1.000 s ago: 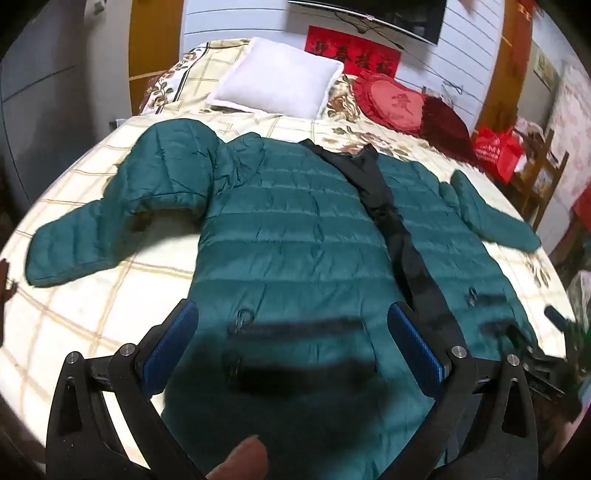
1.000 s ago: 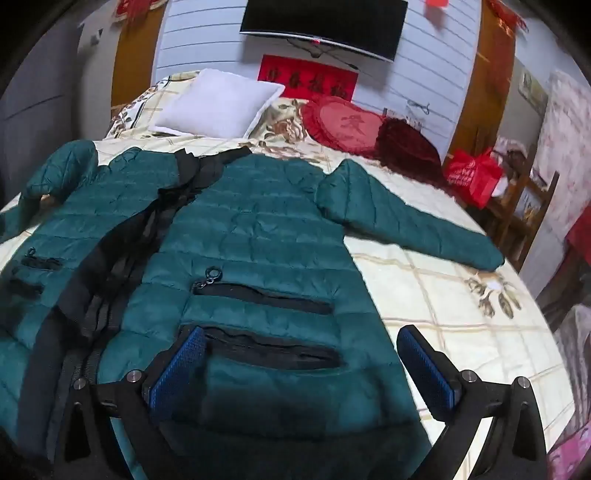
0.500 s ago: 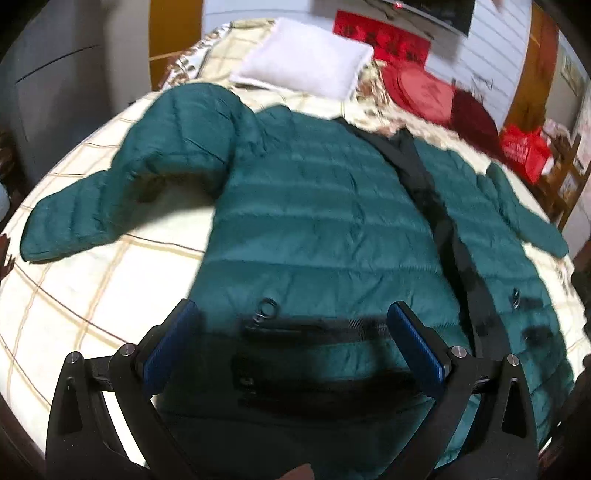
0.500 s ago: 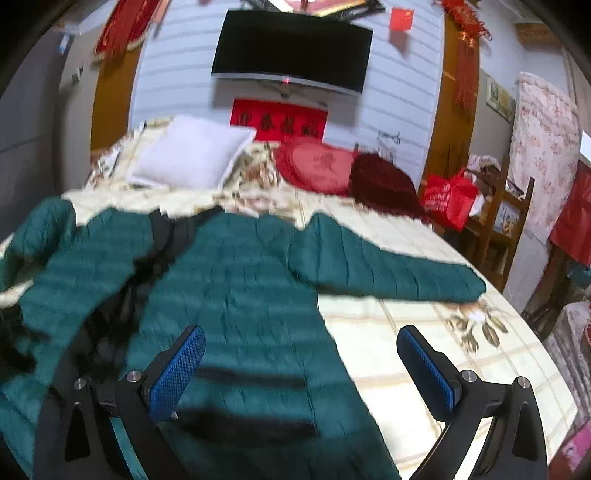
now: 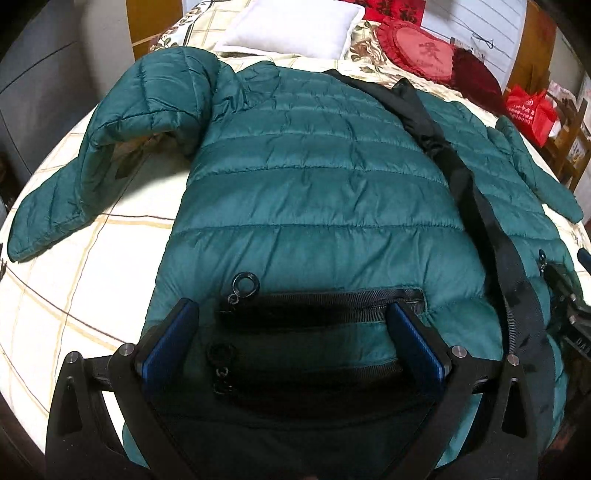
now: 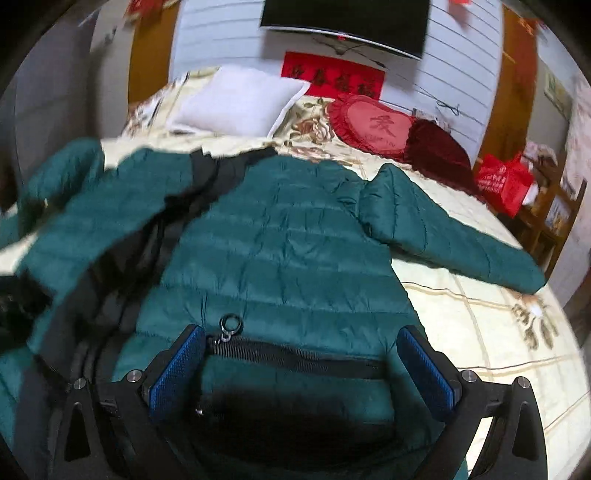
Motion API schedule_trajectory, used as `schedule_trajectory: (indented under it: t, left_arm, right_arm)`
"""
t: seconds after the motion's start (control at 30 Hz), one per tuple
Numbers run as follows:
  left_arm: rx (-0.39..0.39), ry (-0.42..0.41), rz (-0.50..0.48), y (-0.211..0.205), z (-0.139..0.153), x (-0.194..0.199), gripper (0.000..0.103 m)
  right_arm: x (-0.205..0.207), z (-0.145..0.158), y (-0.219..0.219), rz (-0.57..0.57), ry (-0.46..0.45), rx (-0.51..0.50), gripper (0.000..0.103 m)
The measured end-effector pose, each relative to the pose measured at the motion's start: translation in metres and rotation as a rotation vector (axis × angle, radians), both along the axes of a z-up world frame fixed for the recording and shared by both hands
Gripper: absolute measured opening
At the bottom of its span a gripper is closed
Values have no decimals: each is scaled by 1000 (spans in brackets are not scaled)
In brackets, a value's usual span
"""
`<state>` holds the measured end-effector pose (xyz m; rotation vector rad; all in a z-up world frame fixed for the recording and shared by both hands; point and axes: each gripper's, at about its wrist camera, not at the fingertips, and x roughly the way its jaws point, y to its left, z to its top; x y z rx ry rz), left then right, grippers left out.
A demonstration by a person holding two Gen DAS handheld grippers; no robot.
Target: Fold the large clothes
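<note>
A bed [image 5: 66, 295] with a cream, checked, flower-printed cover fills a room with a white slatted wall, where one dark television [image 6: 345, 22] hangs above one red banner [image 6: 332, 75]. At the head lie three cushions: one white pillow [image 5: 295, 27], one red heart-shaped cushion [image 5: 419, 51] and one dark red cushion [image 5: 476, 75] touching it. One red bag [image 5: 530, 112] stands off the bed's right side by wooden furniture. One green quilted jacket [image 5: 314, 177] lies spread flat, front up, on the bed, its two sleeves out to either side and a black placket down the middle. Two zipped pockets show on each front panel. The left hand-held gripper [image 5: 293, 349] hovers wide apart over the left panel's pockets; the right hand-held gripper [image 6: 301, 371] is likewise wide apart over the right panel's pockets. Neither holds anything.
</note>
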<state>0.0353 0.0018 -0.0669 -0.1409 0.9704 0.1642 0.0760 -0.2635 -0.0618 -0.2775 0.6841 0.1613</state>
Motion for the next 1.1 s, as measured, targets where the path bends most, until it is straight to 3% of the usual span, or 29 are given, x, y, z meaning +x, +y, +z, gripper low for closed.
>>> schedule_trajectory:
  t: [0.17, 0.33, 0.57, 1.1]
  left_arm:
    - [26, -7, -1, 0, -1, 2, 103]
    - [26, -4, 2, -1, -1, 0, 103]
    - [31, 11, 10, 0, -2, 5, 103]
    - [3, -10, 2, 2, -2, 2, 103]
  right_arm:
    - [2, -7, 4, -18, 21, -65, 103]
    - [6, -14, 0, -24, 83, -62, 103]
    - [12, -22, -26, -28, 235, 136, 103]
    - [0, -15, -21, 9, 219, 119, 103]
